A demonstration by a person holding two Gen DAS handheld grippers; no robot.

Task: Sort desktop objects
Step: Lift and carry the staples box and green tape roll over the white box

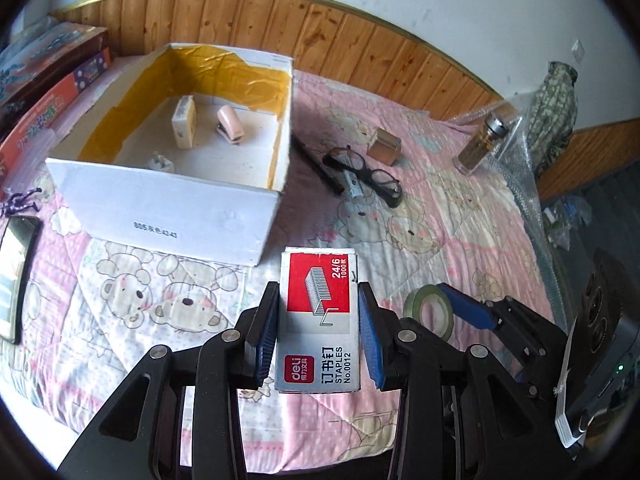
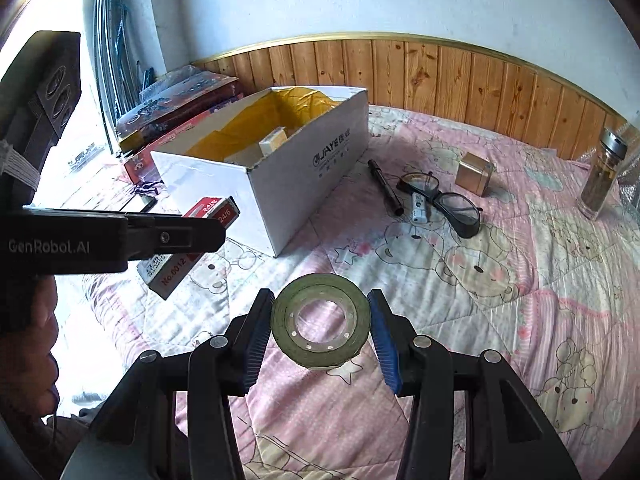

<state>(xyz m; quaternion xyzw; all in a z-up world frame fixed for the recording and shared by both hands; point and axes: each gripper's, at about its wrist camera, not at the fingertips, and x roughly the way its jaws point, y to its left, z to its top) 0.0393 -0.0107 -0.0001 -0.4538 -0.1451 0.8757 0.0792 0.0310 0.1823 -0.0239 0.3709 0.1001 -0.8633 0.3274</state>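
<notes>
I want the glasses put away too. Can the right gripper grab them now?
Probably not yet: the right gripper already holds the tape roll. The glasses lie uncovered on the quilt.

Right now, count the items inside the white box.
3: a cream box at the back, a pink stapler beside it, a white plug nearer the front wall. Others may be hidden.

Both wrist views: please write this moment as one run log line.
left gripper: shut on staples box | right gripper: shut on tape roll | white box: open, stapler inside
</notes>
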